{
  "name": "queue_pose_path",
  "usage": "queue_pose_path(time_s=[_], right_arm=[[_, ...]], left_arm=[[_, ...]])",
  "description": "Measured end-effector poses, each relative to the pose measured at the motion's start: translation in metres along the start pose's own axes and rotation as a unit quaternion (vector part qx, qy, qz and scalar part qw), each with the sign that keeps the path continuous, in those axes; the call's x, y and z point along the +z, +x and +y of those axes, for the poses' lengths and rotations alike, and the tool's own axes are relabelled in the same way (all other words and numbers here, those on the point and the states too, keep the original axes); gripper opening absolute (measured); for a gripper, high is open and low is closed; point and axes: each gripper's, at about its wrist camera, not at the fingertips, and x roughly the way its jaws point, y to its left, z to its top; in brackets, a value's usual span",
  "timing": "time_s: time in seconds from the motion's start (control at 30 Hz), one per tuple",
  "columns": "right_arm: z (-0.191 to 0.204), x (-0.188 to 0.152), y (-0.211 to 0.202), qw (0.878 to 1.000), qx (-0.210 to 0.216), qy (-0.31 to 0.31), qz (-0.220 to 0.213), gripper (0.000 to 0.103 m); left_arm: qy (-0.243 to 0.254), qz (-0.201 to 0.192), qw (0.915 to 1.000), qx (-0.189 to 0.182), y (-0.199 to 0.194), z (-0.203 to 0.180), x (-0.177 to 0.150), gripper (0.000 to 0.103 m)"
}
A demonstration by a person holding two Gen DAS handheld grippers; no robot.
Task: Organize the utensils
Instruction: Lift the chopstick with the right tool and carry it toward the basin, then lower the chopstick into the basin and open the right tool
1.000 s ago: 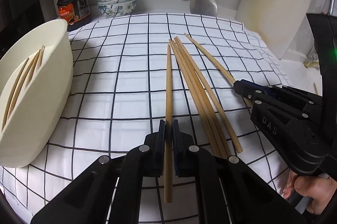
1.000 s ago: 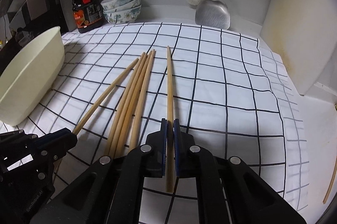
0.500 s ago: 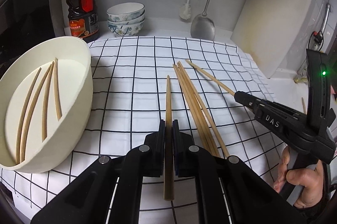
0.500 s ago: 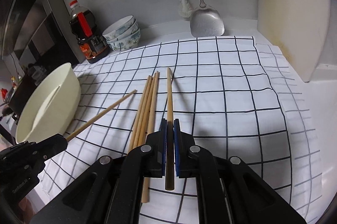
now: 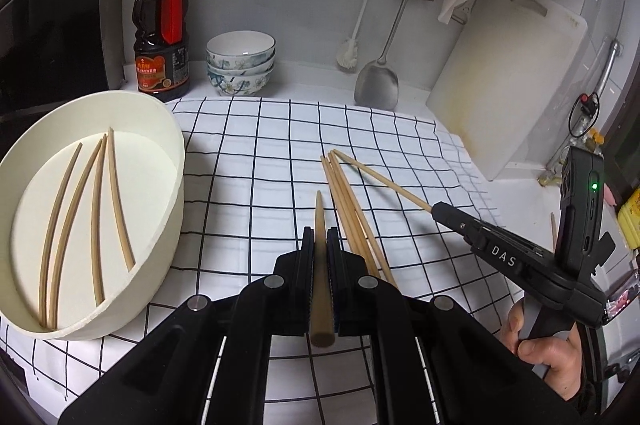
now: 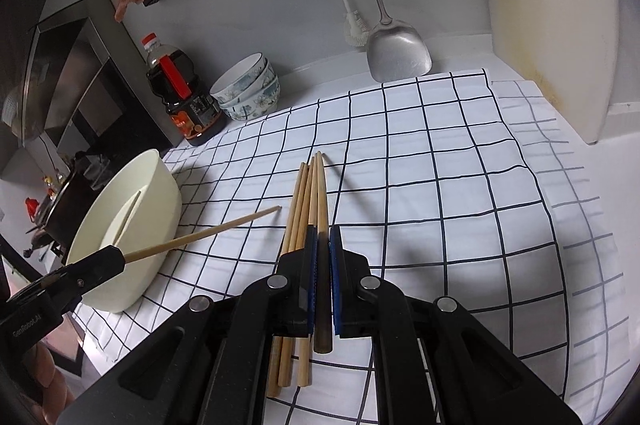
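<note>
My left gripper (image 5: pixel 319 239) is shut on one wooden chopstick (image 5: pixel 319 221), held up above the checked cloth to the right of the cream basin (image 5: pixel 176 161). It also shows in the right wrist view (image 6: pixel 116 257), its chopstick (image 6: pixel 208 233) pointing right. Several chopsticks (image 5: pixel 96 201) lie in the basin. My right gripper (image 6: pixel 320 239) is shut on another chopstick (image 6: pixel 321 193), lifted over three loose chopsticks (image 6: pixel 298 209) on the cloth. In the left wrist view the right gripper (image 5: pixel 438 209) holds its chopstick (image 5: pixel 384 181) above those three (image 5: pixel 348 209).
A checked cloth (image 5: pixel 400 145) covers the counter. A soy sauce bottle (image 5: pixel 162 29) and stacked bowls (image 5: pixel 241 63) stand at the back left. A metal spatula (image 5: pixel 377 85) and a brush hang at the back. A white cutting board (image 5: pixel 516 85) leans at the right.
Both grippers have risen from the cloth, each lifting its chopstick. Three chopsticks stay on the cloth.
</note>
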Motion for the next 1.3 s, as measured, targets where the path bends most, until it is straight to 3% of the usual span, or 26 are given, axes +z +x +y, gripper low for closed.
queue_pose_path(time_s=[0.87, 1.07, 1.3], right_arm=[[-0.002, 0.011, -0.033, 0.998, 0.041, 0.031, -0.041, 0.006], [0.03, 0.016, -0.04, 0.997, 0.062, 0.013, -0.051, 0.006], [0.105, 0.021, -0.026, 0.993, 0.107, -0.026, -0.042, 0.006]], left_arm=[[-0.009, -0.047, 0.9987, -0.014, -0.05, 0.006, 0.044, 0.007], [-0.017, -0.067, 0.9976, -0.005, -0.075, 0.032, 0.054, 0.007], [-0.03, -0.099, 0.9945, 0.014, -0.114, 0.083, 0.06, 0.007]])
